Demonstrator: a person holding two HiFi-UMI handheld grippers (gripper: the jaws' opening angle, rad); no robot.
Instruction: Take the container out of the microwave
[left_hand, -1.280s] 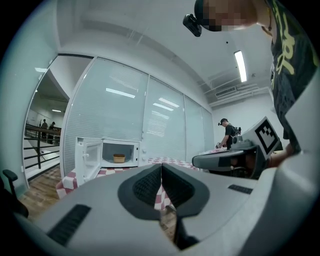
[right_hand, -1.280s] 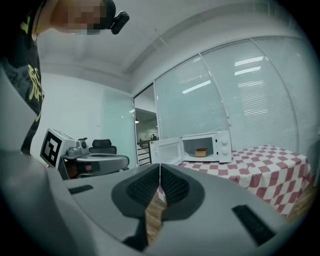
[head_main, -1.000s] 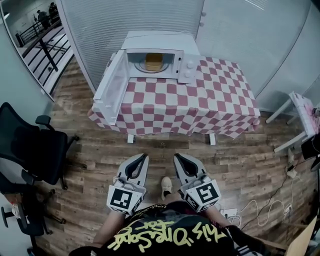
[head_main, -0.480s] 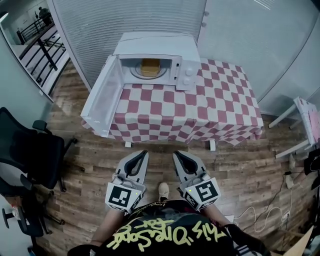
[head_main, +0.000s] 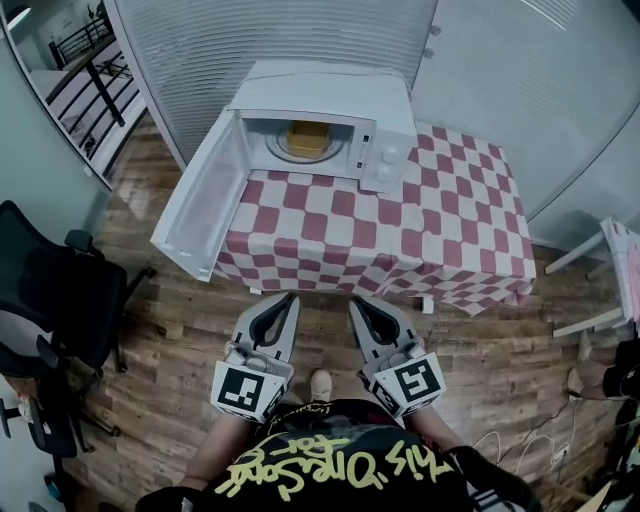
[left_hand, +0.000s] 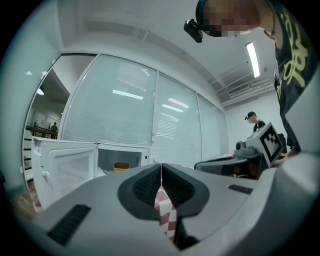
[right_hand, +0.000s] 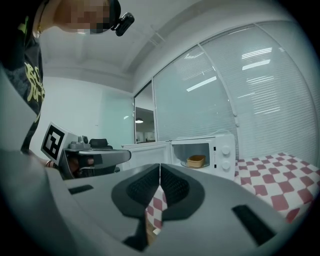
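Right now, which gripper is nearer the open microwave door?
Left. In the head view the left gripper is below and to the right of the microwave door, not touching it. The right gripper lies further right, beyond the left one.

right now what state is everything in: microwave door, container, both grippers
microwave door: swung wide open
container: inside the microwave, untouched
left gripper: fingers shut, empty, short of the microwave
right gripper: fingers shut, empty, short of the microwave

Container (head_main: 306, 139) contents too small to tell; chair (head_main: 52, 300) cut off by left edge
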